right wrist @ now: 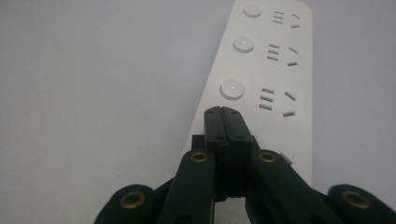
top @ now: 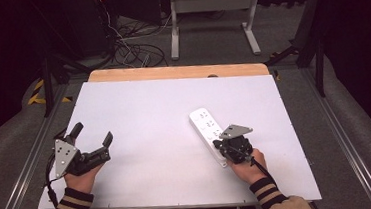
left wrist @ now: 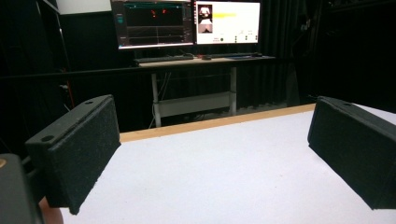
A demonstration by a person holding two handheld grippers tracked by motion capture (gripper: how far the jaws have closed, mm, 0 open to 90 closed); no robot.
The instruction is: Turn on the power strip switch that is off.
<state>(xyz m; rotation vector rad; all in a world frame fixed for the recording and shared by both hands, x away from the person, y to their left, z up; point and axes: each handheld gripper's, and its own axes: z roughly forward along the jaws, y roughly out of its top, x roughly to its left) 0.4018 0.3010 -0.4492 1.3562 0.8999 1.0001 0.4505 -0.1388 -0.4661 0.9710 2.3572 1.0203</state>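
White strip (top: pixel 207 128) lies under the right gripper (right wrist: pixel 222 112), jaws closed, perhaps touching it; left gripper (top: pixel 92 138) jaws gape.

Lab: monitors (left wrist: pixel 189 22), floor cables (top: pixel 134 51)

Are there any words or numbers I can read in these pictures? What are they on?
None can be read.
Two monitors behind the table, in the left gripper view: charts and coloured marks, any writing too small and blurred.
White power strip, in the right gripper view: round buttons and socket slots, no words seen; a faint grey mark at its near end by the right gripper is too blurred.
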